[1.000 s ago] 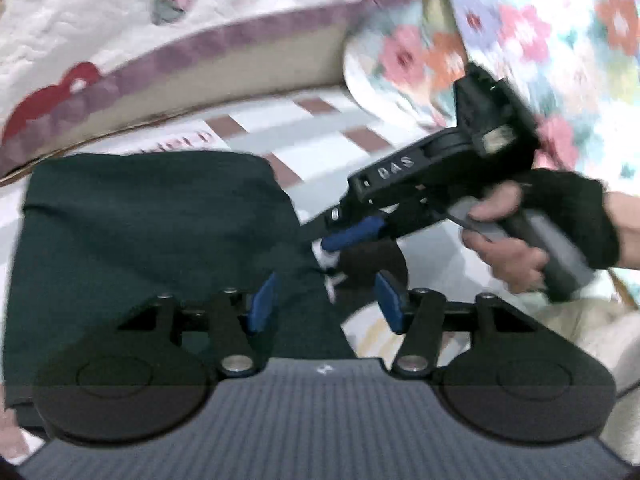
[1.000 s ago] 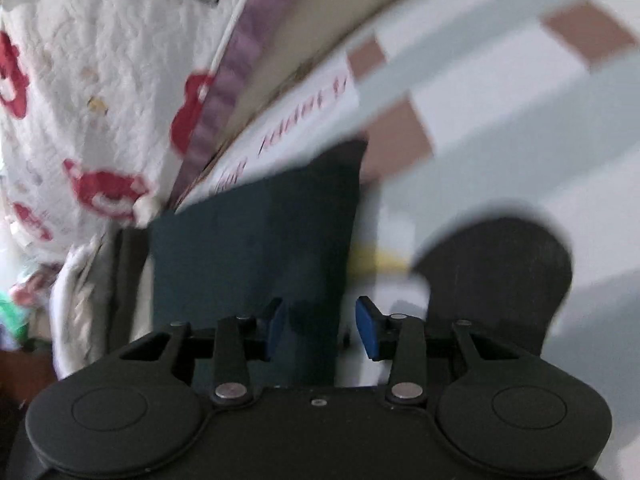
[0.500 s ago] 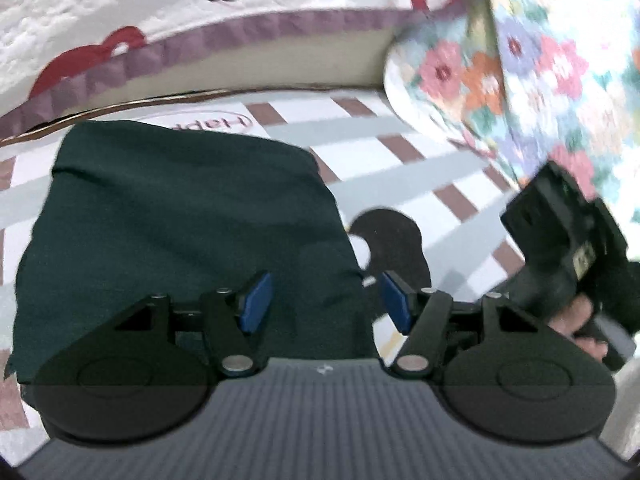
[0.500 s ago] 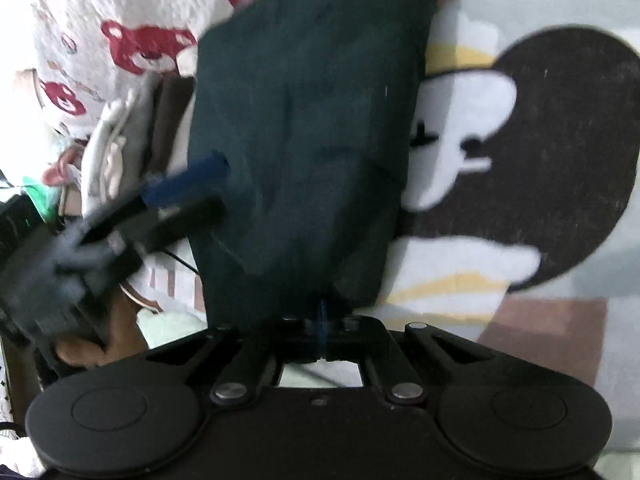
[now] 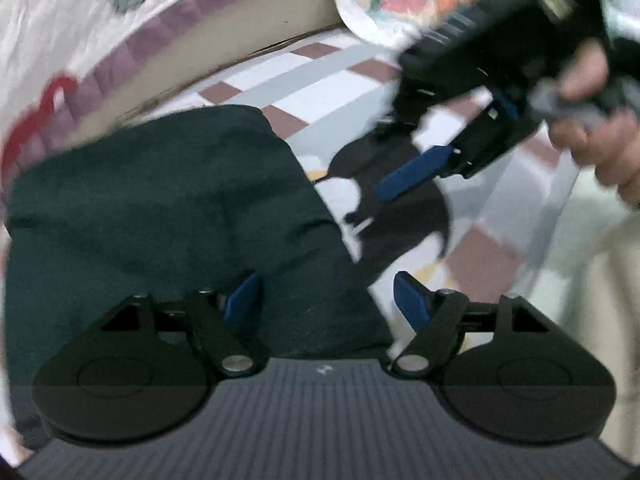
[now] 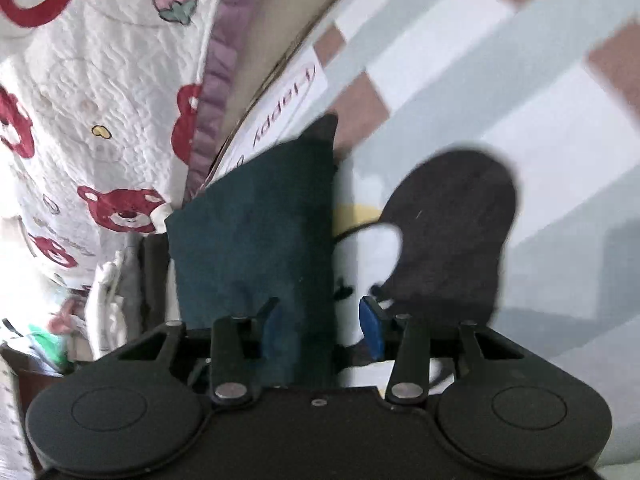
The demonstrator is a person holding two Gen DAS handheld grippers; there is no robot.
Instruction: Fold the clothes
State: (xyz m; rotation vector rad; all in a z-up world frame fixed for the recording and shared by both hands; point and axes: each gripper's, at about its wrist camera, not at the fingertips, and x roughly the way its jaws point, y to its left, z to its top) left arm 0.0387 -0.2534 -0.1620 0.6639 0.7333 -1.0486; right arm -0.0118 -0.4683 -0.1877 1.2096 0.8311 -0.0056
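Both your claws are opening over the folded cloth (image 5: 168, 216): left claw (image 5: 328, 300) wide, right claw (image 6: 320, 320) narrower, neither gripping it.

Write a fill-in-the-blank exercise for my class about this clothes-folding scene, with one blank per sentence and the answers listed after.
1. The folded garment lying on the mat is dark ____.
2. The pads on each tool's fingers are coloured ____.
3. The quilt beside the mat is printed with red ____.
4. On the checked mat, beside the garment, is a cartoon ____.

Answers: green; blue; bears; penguin
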